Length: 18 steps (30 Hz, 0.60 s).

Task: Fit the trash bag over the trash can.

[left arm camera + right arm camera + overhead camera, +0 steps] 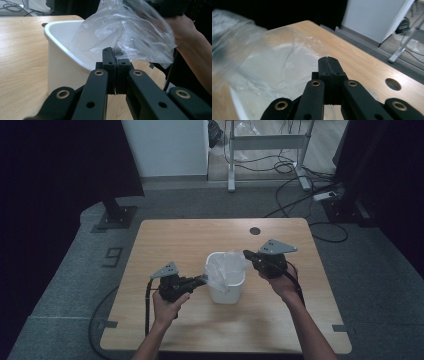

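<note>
A small white bin (225, 294) stands at the middle of the wooden table (170, 240). A clear plastic bag (226, 267) sits in it and rises crumpled above the rim. At the bin's left rim, my left gripper (204, 279) is shut on the bag's edge. In the left gripper view its jaws (115, 56) are pressed together, with the bag (130, 32) spreading above them beside the bin wall (60, 72). My right gripper (246, 254) is shut on the bag's upper right edge. In the right gripper view its tips (328, 58) meet where the film (267, 65) ends.
A round hole (255, 230) is set in the tabletop behind the bin, also visible as the hole (393, 84) in the right gripper view. On the floor beyond the table are cables, a power strip (325, 196) and a metal desk frame (265, 142).
</note>
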Tool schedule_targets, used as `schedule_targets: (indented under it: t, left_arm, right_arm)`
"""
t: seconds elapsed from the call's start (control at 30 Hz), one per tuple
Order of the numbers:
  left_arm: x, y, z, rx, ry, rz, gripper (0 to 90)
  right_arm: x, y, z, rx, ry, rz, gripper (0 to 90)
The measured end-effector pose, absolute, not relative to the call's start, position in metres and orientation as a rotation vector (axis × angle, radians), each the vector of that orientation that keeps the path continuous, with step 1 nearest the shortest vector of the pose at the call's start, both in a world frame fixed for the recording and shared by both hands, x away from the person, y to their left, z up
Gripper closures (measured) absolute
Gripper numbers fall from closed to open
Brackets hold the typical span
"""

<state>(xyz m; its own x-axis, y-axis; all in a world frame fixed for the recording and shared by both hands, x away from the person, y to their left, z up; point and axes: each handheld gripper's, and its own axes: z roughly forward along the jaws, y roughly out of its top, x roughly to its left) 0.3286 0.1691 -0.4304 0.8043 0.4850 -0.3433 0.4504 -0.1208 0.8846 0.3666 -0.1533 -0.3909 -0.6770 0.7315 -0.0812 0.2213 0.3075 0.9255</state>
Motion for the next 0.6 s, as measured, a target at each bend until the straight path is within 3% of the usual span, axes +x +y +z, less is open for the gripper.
schedule_targets:
  t: [0.6]
  left_arm:
    - [0.322, 0.175, -0.444, 1.790, 0.711, -0.039, 86.8]
  right_arm:
    - [0.395, -0.151, -0.406, 0.985, 2.026, 1.301, 89.1]
